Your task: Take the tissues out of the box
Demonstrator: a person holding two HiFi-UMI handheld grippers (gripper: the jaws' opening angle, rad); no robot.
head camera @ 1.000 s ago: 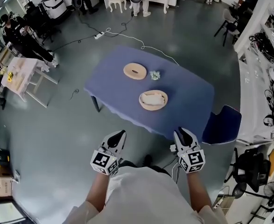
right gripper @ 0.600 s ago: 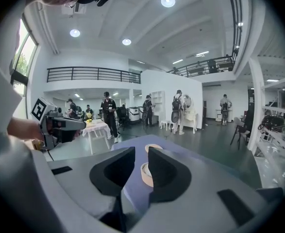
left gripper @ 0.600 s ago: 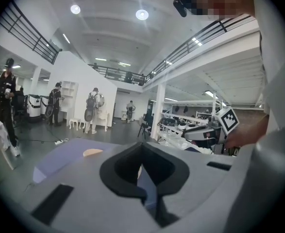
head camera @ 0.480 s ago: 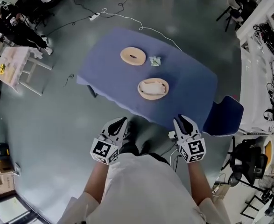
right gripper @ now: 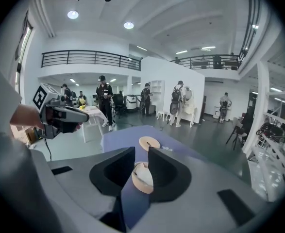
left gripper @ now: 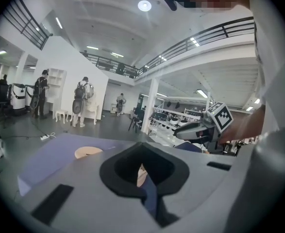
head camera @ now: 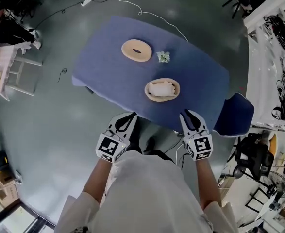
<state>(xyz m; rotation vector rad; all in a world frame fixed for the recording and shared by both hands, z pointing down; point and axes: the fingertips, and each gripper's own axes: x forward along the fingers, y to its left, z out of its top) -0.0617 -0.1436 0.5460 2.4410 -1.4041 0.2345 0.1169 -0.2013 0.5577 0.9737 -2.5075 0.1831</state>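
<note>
Table, blue-clothed, is seen at the person's 12 o'clock. Chair, blue, is set at the table's 4 o'clock corner.

Both grippers are held at the table's near edge, well apart from the box.
- Left gripper is placed at the box's 7 o'clock. Its jaws are seen clenched, tips met, with only a slit behind them and nothing gripped.
- Right gripper is placed at the box's 5 o'clock. Its jaws are parted and nothing is held between them.

Box, round, tan and open-topped, is placed on the table's near half. Lid, a tan slotted disc, is laid flat at the box's 11 o'clock, apart from it. Tissues, white, are heaped inside the box. Wad, pale and crumpled, is noted at the box's 12 o'clock, just beside the lid.
</note>
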